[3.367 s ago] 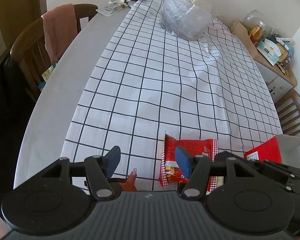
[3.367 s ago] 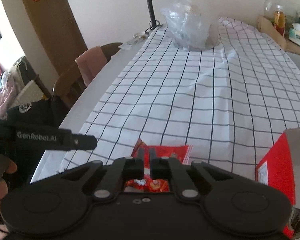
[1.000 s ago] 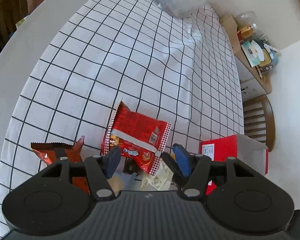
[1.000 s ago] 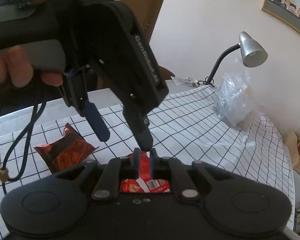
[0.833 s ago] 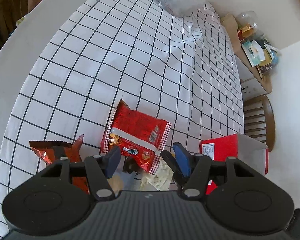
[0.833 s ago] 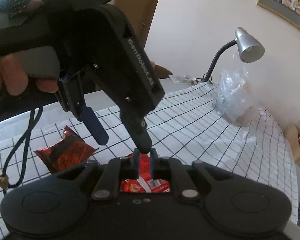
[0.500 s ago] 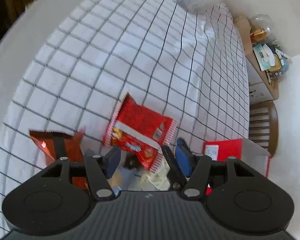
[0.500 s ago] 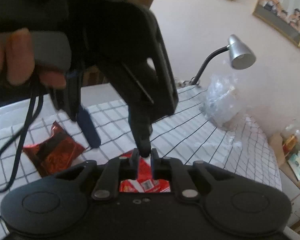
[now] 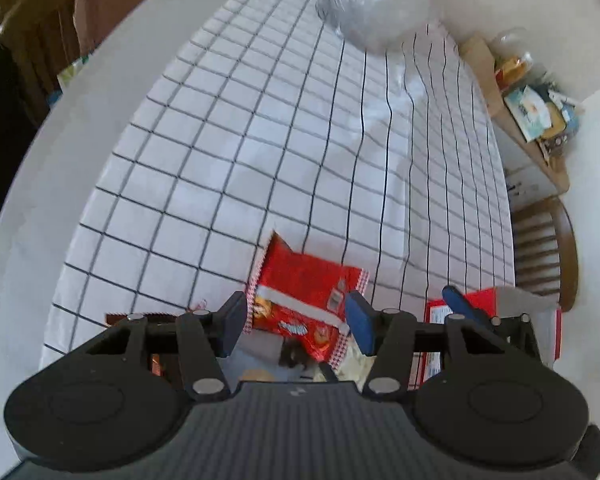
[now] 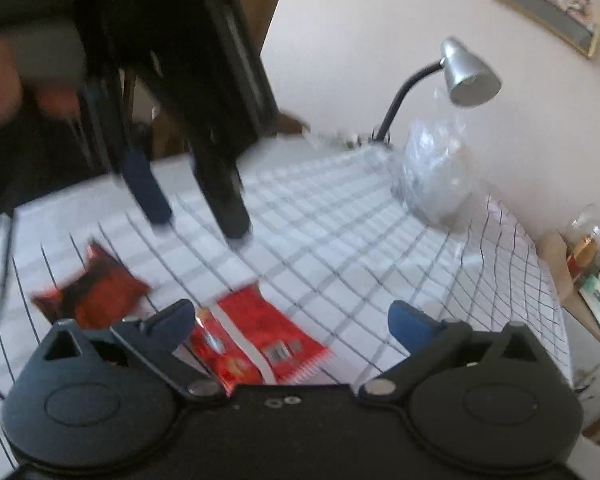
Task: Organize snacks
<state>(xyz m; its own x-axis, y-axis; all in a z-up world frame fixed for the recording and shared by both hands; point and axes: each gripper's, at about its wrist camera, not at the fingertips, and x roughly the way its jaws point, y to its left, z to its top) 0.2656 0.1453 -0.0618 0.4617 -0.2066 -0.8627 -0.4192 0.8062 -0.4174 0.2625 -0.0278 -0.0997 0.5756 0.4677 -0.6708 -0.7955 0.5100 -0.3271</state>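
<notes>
The tabletop [image 9: 80, 128], under its checked cloth [image 9: 300, 140], is carrying the red box [image 9: 480, 300] at the right edge. The red snack packet [image 10: 256, 340] is lying flat between the tools, released. The right tool [image 10: 292, 320], just sprung wide, is holding nothing; the left tool [image 9: 296, 316] is hanging half-open above. Next, I judge, comes regrasping the packet and boxing it.

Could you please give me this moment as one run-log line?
right tongs: just opened wide, empty | left tongs: open, empty, closing slightly | red snack packet: on checked cloth | red box: beside it
</notes>
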